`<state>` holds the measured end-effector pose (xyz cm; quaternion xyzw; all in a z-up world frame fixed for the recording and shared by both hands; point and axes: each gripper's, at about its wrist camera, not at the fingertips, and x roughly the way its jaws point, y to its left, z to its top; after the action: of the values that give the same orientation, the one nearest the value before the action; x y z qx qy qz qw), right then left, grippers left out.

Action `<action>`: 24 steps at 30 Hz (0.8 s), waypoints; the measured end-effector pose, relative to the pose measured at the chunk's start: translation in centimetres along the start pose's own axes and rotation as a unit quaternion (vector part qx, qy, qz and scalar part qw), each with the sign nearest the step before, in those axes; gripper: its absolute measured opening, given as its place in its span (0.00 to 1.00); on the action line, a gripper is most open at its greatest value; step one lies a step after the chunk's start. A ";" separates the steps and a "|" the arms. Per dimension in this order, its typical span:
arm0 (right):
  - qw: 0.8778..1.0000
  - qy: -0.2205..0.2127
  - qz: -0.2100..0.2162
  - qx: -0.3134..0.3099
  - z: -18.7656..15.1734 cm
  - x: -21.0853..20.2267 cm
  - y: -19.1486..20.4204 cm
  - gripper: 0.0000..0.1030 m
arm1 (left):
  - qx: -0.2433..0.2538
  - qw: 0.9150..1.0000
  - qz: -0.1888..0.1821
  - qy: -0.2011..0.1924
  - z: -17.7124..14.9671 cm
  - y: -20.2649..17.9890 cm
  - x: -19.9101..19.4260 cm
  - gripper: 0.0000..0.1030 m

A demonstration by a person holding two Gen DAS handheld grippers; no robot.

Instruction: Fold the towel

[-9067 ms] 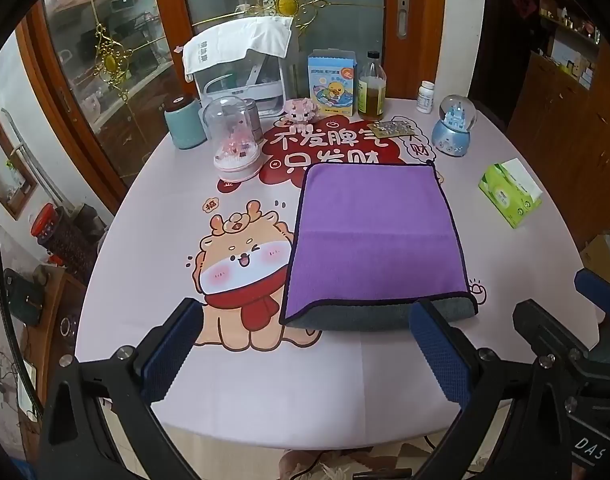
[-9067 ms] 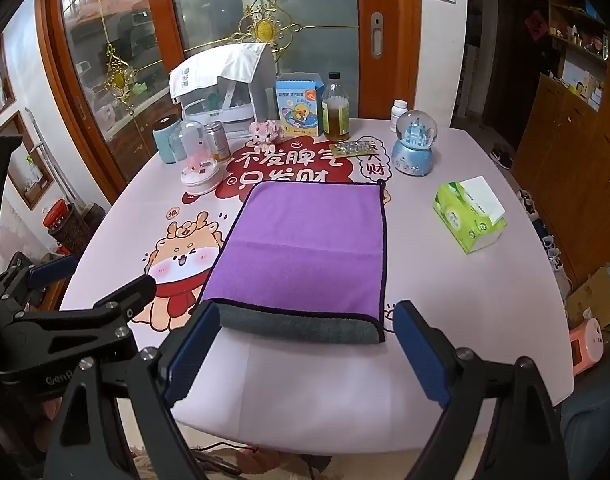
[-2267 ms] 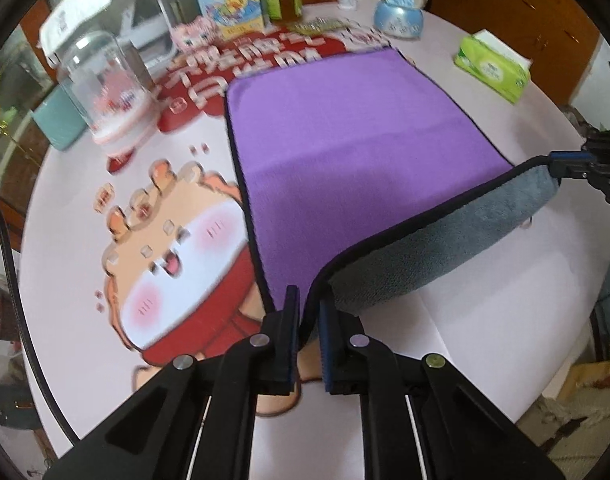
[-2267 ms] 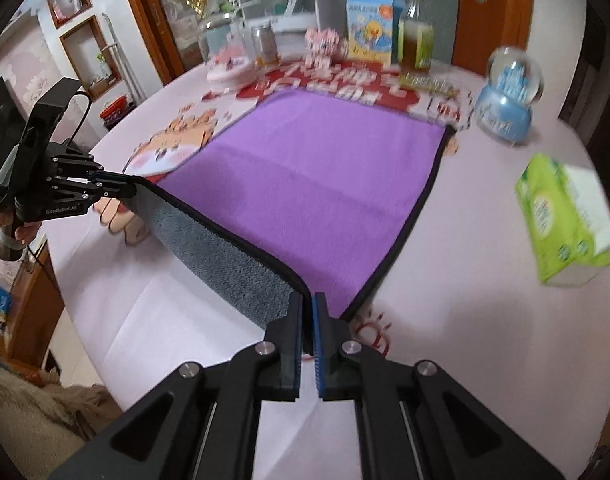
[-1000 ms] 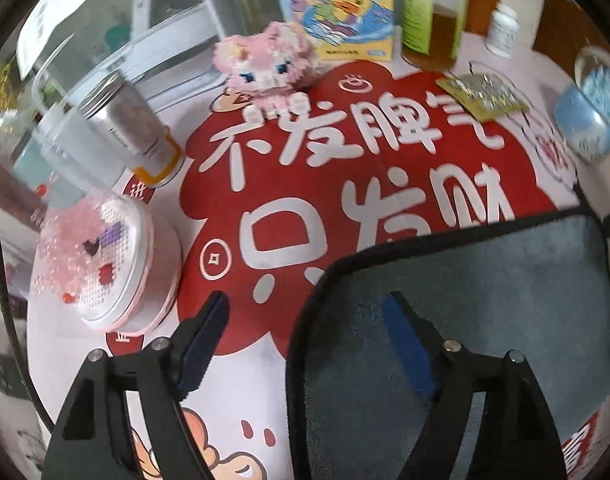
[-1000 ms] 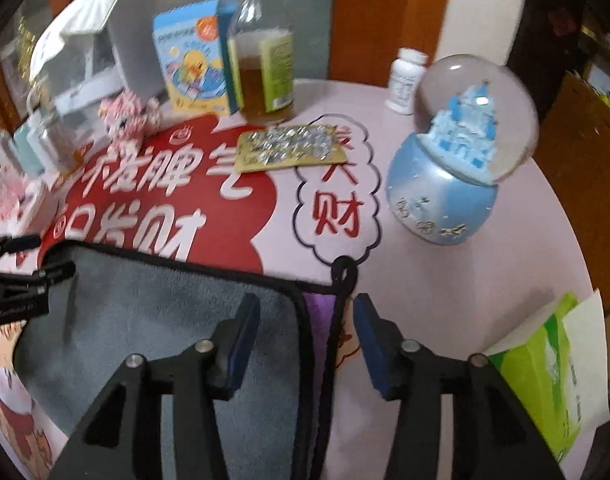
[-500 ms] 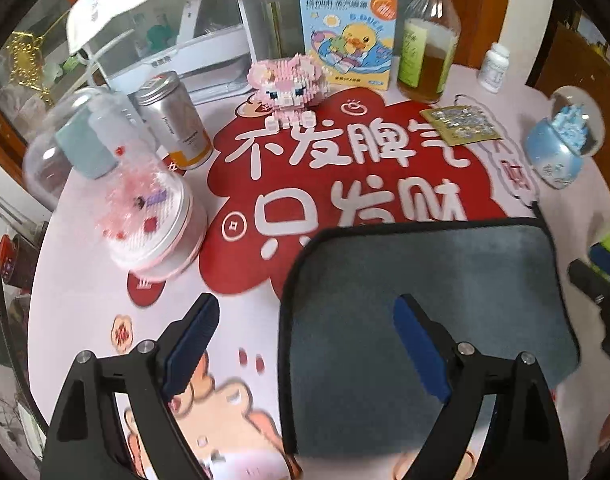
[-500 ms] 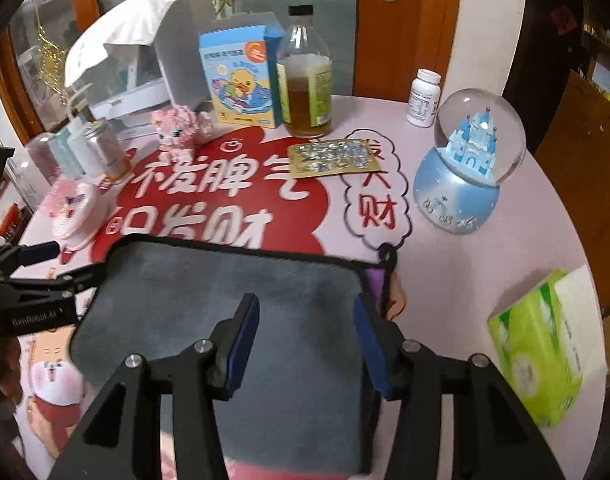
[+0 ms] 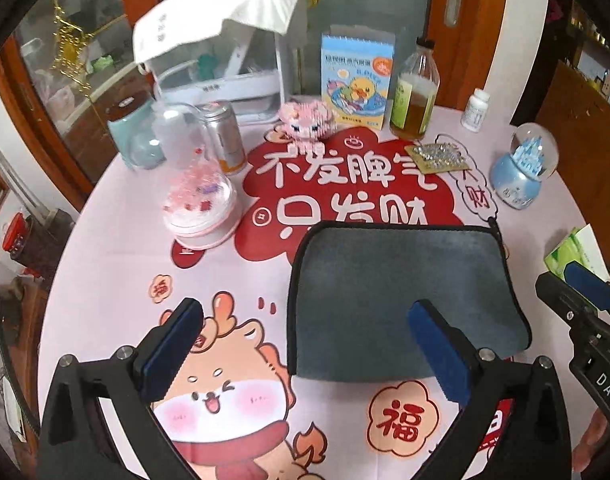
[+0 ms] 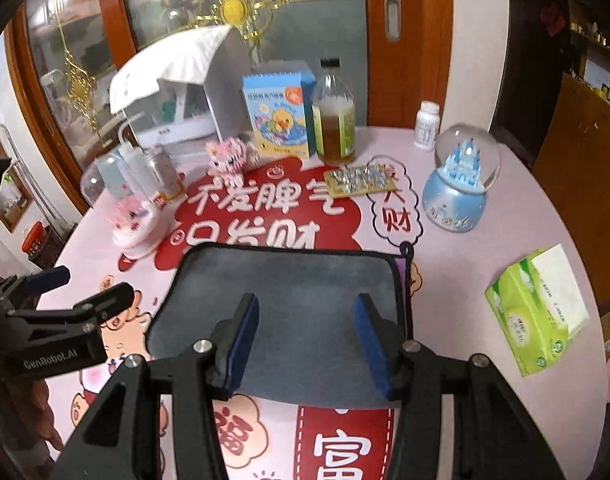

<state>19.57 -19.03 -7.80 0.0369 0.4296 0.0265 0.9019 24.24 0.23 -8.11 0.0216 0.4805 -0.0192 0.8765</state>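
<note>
The towel (image 9: 401, 292) lies folded in half on the table, grey side up with a black hem; a sliver of its purple side shows at the right edge in the right wrist view (image 10: 401, 276). My left gripper (image 9: 305, 344) is open and empty, above the towel's near left part. My right gripper (image 10: 305, 328) is open and empty, above the towel's (image 10: 293, 300) near half. Each gripper shows in the other's view, the right one (image 9: 581, 292) at the right edge, the left one (image 10: 65, 288) at the left.
Behind the towel stand a pink dome ornament (image 9: 199, 200), a can (image 9: 225, 136), a pink block figure (image 9: 305, 118), a blue box (image 9: 355, 80), a bottle (image 9: 415, 96), a pill bottle (image 9: 475, 110), a blister pack (image 9: 439, 156) and a snow globe (image 9: 523, 168). A green tissue pack (image 10: 537, 308) lies right.
Both grippers carried the towel's near edge over to the far edge, folding it grey side up, then opened. In the last second both have pulled back toward me, away from the towel.
</note>
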 end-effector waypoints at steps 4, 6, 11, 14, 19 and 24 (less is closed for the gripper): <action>1.000 -0.014 -0.003 -0.001 -0.2 -3.2 1.0 0.50 | -0.002 1.000 -0.001 -0.020 -0.8 0.1 -3.7 0.99; 1.000 -0.019 -0.003 0.001 -0.7 -4.9 1.4 0.50 | -0.002 1.000 -0.001 -0.028 -1.5 0.1 -5.6 0.99; 1.000 -0.020 -0.003 0.001 -2.7 -9.2 2.2 0.52 | 0.004 0.999 -0.003 -0.048 -4.2 -0.1 -10.6 0.99; 1.000 -0.021 0.003 0.002 -4.2 -11.3 2.4 0.56 | 0.007 0.998 0.002 -0.059 -6.0 -0.4 -13.2 0.99; 1.000 -0.025 0.009 -0.006 -6.2 -14.2 2.7 0.57 | 0.003 0.997 0.000 -0.071 -8.7 -0.8 -16.7 0.99; 0.999 -0.029 0.016 -0.016 -8.0 -16.7 3.2 0.61 | 0.001 0.997 0.006 -0.081 -11.2 -1.1 -19.6 0.99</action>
<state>2.81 -16.85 0.32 0.0305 0.4021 0.0470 0.9139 4.22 -0.03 2.36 0.0242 0.4081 -0.0161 0.9125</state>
